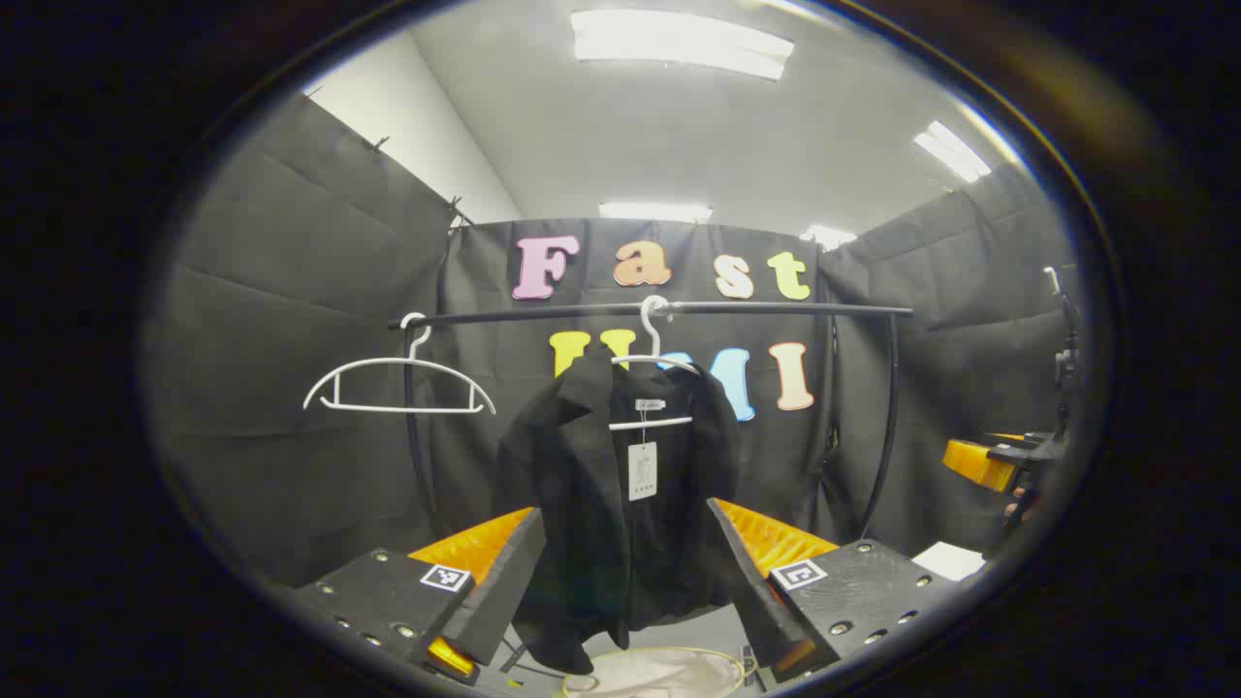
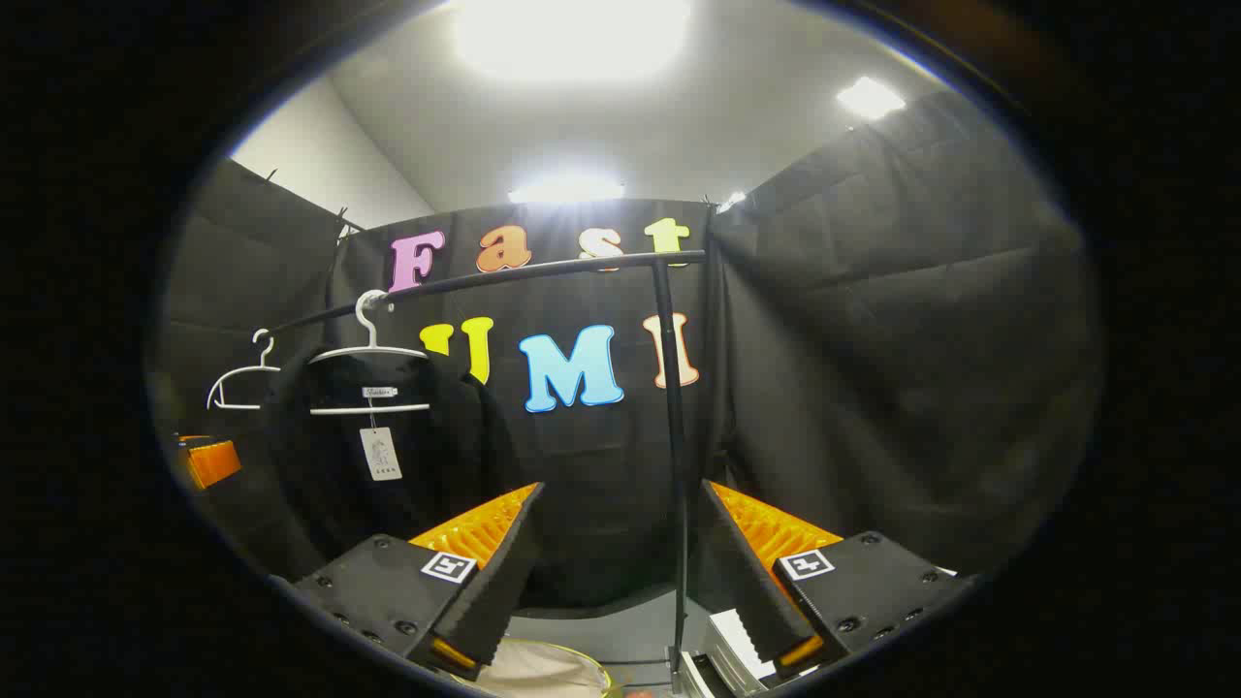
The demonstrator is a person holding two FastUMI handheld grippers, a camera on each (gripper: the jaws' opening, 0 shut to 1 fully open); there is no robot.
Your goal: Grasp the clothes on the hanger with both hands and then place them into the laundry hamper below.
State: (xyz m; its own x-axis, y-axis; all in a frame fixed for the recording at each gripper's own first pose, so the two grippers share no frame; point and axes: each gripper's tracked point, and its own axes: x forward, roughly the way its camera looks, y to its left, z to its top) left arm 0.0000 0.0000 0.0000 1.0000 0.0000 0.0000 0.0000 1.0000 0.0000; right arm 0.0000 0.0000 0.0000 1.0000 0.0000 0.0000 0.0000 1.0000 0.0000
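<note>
A black jacket [image 1: 591, 504] with a white tag hangs on a white hanger [image 1: 654, 368] from a dark rail [image 1: 776, 308]. My left gripper [image 1: 625, 543] stands open in front of it, short of the cloth, its orange-and-black fingers framing the jacket's lower half. The laundry hamper's pale rim [image 1: 659, 671] shows below the jacket. In the right gripper view the jacket [image 2: 388, 465] hangs at the left, and my right gripper [image 2: 620, 538] is open, facing the rail's upright post [image 2: 674, 465]. The hamper [image 2: 543, 669] shows at the bottom. The other gripper [image 1: 999, 460] is at the far right edge.
An empty white hanger [image 1: 399, 378] hangs at the rail's left end. White flat items [image 2: 737, 640] lie on the floor by the post's foot. A white sheet [image 1: 948, 559] lies low at the right. Black cloth walls close the booth on three sides.
</note>
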